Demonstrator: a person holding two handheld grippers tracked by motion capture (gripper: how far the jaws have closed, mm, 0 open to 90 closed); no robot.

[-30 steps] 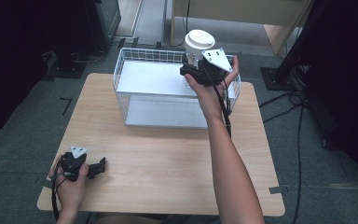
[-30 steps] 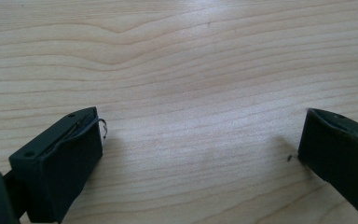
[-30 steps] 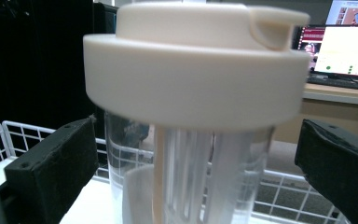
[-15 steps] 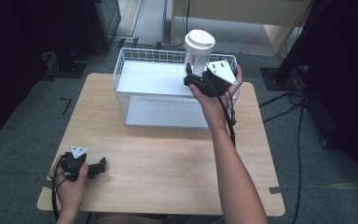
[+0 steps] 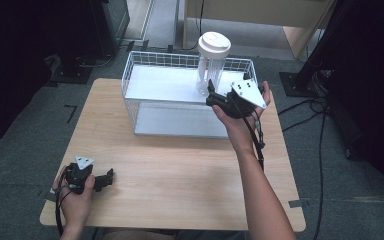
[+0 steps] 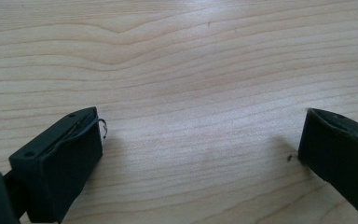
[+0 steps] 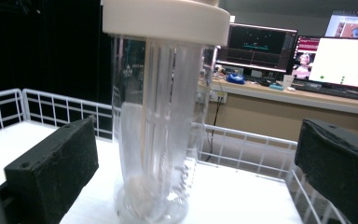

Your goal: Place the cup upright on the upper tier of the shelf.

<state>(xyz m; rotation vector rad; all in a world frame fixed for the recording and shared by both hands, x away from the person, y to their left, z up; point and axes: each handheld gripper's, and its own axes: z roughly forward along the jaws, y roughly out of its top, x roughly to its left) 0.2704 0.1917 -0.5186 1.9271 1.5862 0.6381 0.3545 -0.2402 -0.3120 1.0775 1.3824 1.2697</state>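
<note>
Lowering since a second ago, the bottle (image 5: 211, 65) is now standing upright on the white floor of the basket (image 5: 140, 107), where earlier it was being held up above the rim; the right tool (image 5: 211, 94) has let go of it and is drawing back a little toward the person.

Nearest, at the table's (image 5: 180, 170) near left corner, the left tool (image 5: 109, 177) is lying low over the wood, held in the left hand (image 5: 75, 200). Its jaws are standing wide apart with nothing between them, and in the left gripper view the left tool (image 6: 200, 154) is looking down on bare wood grain.

Farther on, the right hand (image 5: 237, 117) is reaching over the near right part of the basket, which is sitting at the table's far edge. The right tool's jaws are spread open, pointing at the bottle's lower part and just beside it. In the right gripper view the right tool (image 7: 196, 172) is framing the bottle (image 7: 161, 130), a clear ribbed cylinder with a white lid (image 7: 168, 18), standing in the basket's far right corner; the jaws are clear of its sides. Behind it the basket's wire wall (image 7: 242, 144) is running across.
</note>
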